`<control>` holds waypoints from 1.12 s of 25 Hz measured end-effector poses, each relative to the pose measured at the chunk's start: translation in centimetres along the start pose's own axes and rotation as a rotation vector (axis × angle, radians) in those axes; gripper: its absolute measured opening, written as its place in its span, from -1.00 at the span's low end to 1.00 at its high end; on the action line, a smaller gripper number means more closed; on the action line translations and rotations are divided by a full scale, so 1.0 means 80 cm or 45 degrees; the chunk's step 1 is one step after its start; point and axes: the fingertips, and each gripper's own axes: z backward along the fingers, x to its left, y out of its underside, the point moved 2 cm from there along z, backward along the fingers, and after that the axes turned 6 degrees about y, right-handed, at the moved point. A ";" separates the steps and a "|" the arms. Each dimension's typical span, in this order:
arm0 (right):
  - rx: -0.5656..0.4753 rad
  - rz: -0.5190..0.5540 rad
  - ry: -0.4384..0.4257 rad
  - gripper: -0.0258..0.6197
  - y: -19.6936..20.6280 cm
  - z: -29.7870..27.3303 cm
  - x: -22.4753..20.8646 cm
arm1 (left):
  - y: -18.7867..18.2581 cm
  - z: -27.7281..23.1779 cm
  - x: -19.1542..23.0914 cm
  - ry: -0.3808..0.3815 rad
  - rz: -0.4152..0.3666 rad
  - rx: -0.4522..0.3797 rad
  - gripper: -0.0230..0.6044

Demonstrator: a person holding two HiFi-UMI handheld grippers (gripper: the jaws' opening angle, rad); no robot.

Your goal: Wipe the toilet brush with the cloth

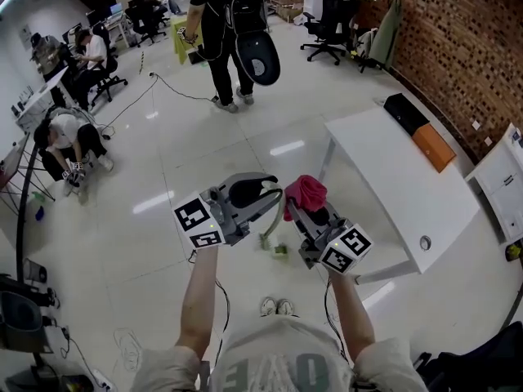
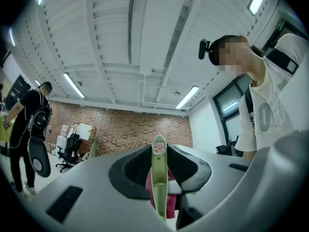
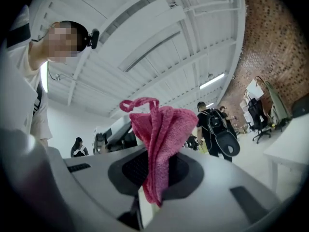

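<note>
Fingers of left gripper (image 2: 160,162) pinching pale-green toilet brush (image 2: 159,190), right gripper (image 3: 155,172) pinching bunched pink cloth (image 3: 161,129)

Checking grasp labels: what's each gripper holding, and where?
Left gripper: toilet brush, near its handle's top. Right gripper: pink cloth, by its lower folds.
</note>
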 end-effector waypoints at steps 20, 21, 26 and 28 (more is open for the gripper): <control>-0.029 -0.113 0.089 -0.83 0.069 0.000 0.036 | -0.086 0.012 0.029 -0.274 -0.144 -0.020 -0.59; -0.017 -0.060 0.070 -0.83 0.067 -0.001 0.050 | -0.084 0.016 0.032 -0.308 -0.147 -0.018 -0.59; 0.203 0.188 0.128 -0.83 0.114 -0.026 0.057 | -0.085 0.017 0.034 -0.356 -0.108 -0.099 -0.59; 0.257 0.244 0.204 -0.82 0.123 -0.030 0.042 | -0.086 0.014 0.028 -0.332 -0.083 -0.133 -0.59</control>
